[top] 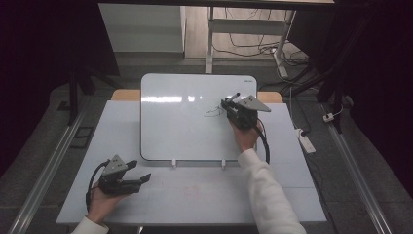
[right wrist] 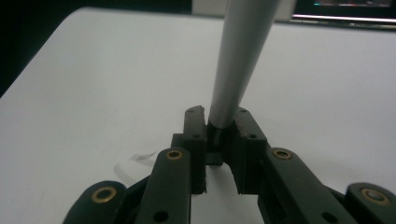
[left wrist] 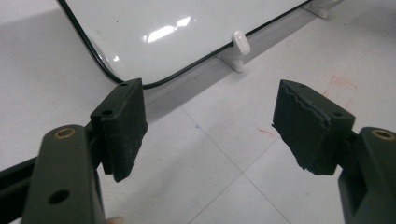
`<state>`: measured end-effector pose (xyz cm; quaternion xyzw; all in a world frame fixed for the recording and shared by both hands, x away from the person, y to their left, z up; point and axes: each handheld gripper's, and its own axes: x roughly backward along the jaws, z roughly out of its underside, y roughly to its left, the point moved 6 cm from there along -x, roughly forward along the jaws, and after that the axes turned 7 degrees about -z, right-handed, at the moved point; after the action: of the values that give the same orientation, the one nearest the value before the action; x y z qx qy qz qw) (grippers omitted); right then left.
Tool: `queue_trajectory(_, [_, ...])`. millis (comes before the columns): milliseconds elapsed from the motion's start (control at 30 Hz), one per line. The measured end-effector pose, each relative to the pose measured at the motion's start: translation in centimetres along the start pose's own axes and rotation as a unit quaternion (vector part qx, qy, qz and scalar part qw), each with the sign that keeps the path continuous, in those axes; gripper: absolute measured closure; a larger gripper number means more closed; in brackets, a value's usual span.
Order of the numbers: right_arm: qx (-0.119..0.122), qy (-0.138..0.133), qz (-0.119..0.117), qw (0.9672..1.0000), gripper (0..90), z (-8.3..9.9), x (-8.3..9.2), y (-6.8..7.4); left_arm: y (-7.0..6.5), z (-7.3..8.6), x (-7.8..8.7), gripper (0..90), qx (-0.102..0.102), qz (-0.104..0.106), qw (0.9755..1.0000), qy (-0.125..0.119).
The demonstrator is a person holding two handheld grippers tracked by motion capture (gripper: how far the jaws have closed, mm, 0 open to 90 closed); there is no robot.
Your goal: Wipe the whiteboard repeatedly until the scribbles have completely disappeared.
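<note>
A white whiteboard (top: 180, 126) stands propped on the pale table (top: 204, 195), with a small dark scribble (top: 213, 112) near its right side. My right gripper (top: 228, 106) is over that side of the board, just right of the scribble, shut on a grey marker (top: 234, 97). In the right gripper view the marker (right wrist: 243, 56) rises from between the shut jaws of the gripper (right wrist: 218, 126) above the board surface (right wrist: 93, 93). My left gripper (top: 140, 171) rests low at the table's front left, open and holding nothing. Its view shows the gripper (left wrist: 210, 126) wide apart before the board's corner (left wrist: 187, 32).
Small white feet (left wrist: 238, 46) hold the board's lower edge. Faint red marks (left wrist: 341, 84) stain the table in front of it. A white power strip (top: 307, 140) and cables lie on the floor to the right. Desk legs (top: 210, 44) stand behind the table.
</note>
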<state>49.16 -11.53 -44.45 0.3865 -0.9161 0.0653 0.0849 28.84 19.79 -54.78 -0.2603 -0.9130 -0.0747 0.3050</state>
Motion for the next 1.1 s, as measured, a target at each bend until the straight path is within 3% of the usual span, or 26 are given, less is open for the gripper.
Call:
queue_trajectory(33, [0.014, 0.01, -0.018, 0.9997, 77.7, 0.4, -0.2, 0.9, 0.0, 0.0, 0.0, 26.6, 0.0, 0.001, 1.0, 0.001])
queue_trajectory(100, [0.052, 0.027, -0.022, 0.998, 77.7, 0.7, -0.3, 1.6, -0.1, 0.0, 0.0, 26.6, -0.001, 0.001, 1.0, 0.001])
queue_trajectory(133, [0.045, 0.022, -0.02, 0.9985, 77.7, 0.5, -0.1, 1.2, -0.1, 0.0, 0.0, 26.6, -0.002, 0.0, 1.0, 0.0])
queue_trajectory(200, [0.007, -0.004, 0.011, 0.9999, 77.8, -0.1, 0.4, -0.6, -0.2, -0.1, 0.1, 26.6, -0.003, 0.0, 1.0, -0.001])
queue_trajectory(267, [-0.012, -0.015, 0.013, 0.9997, 77.8, -0.3, 0.3, -1.2, -0.2, -0.1, 0.1, 26.6, -0.003, 0.0, 1.0, -0.001])
queue_trajectory(300, [-0.007, -0.012, 0.008, 0.9999, 77.7, -0.2, 0.0, -0.7, -0.2, -0.1, 0.0, 26.6, -0.003, 0.0, 1.0, -0.001])
queue_trajectory(367, [0.008, 0.0, -0.028, 0.9996, 77.7, 0.3, -0.8, 1.2, -0.2, -0.1, 0.0, 26.6, -0.004, 0.0, 1.0, 0.001])
queue_trajectory(433, [0.032, 0.007, -0.032, 0.999, 77.8, 0.6, -1.2, 2.2, -0.2, -0.1, 0.0, 26.6, -0.002, 0.0, 1.0, -0.001])
queue_trajectory(467, [0.022, 0.005, -0.035, 0.9991, 77.8, 0.4, -1.2, 1.8, -0.2, -0.1, 0.1, 26.6, -0.002, 0.0, 1.0, -0.002])
queue_trajectory(533, [-0.011, -0.017, -0.005, 0.9998, 77.8, 0.0, -0.6, 0.2, -0.2, -0.1, 0.2, 26.6, -0.002, 0.0, 1.0, -0.003])
queue_trajectory(600, [-0.029, -0.029, 0.002, 0.9992, 77.8, -0.1, -0.5, -0.3, -0.2, -0.1, 0.2, 26.6, -0.002, 0.001, 1.0, -0.004])
queue_trajectory(633, [-0.023, -0.025, 0.002, 0.9994, 77.8, 0.0, -0.6, 0.2, -0.2, -0.1, 0.1, 26.6, -0.002, 0.001, 1.0, -0.003])
queue_trajectory(700, [-0.004, -0.006, -0.031, 0.9995, 77.8, 0.6, -1.2, 2.0, -0.2, -0.1, 0.1, 26.6, -0.002, 0.002, 1.0, -0.002])
queue_trajectory(767, [0.033, 0.006, -0.036, 0.9988, 77.8, 0.8, -1.4, 2.9, -0.2, -0.1, 0.1, 26.6, -0.002, 0.001, 1.0, -0.003])
queue_trajectory(800, [0.024, 0.004, -0.04, 0.9989, 77.8, 0.6, -1.3, 2.4, -0.2, -0.1, 0.2, 26.6, -0.003, 0.001, 1.0, -0.004])
queue_trajectory(867, [-0.012, -0.016, -0.007, 0.9998, 77.8, 0.2, -0.6, 0.6, -0.3, -0.2, 0.2, 26.6, -0.003, 0.001, 1.0, -0.005])
queue_trajectory(900, [-0.027, -0.024, -0.007, 0.9993, 77.8, 0.1, -0.4, 0.1, -0.4, -0.3, 0.2, 26.6, -0.004, 0.001, 1.0, -0.005])
queue_trajectory(933, [-0.026, -0.026, -0.005, 0.9993, 77.8, 0.2, -0.5, 0.3, -0.4, -0.3, 0.2, 26.6, -0.004, 0.001, 1.0, -0.005])
queue_trajectory(967, [-0.015, -0.016, -0.014, 0.9997, 77.8, 0.4, -0.8, 1.0, -0.4, -0.3, 0.1, 26.6, -0.005, 0.001, 1.0, -0.004])
queue_trajectory(1033, [0.022, 0.009, -0.058, 0.998, 77.8, 1.0, -1.9, 3.6, -0.5, -0.4, 0.0, 26.6, -0.006, 0.001, 1.0, -0.003])
queue_trajectory(1067, [0.05, 0.023, -0.068, 0.9962, 77.8, 1.3, -2.2, 4.5, -0.5, -0.3, 0.0, 26.6, -0.007, 0.001, 1.0, -0.002])
queue_trajectory(1100, [0.061, 0.028, -0.066, 0.9956, 77.8, 1.2, -2.3, 4.8, -0.5, -0.3, 0.1, 26.6, -0.007, 0.001, 1.0, -0.003])
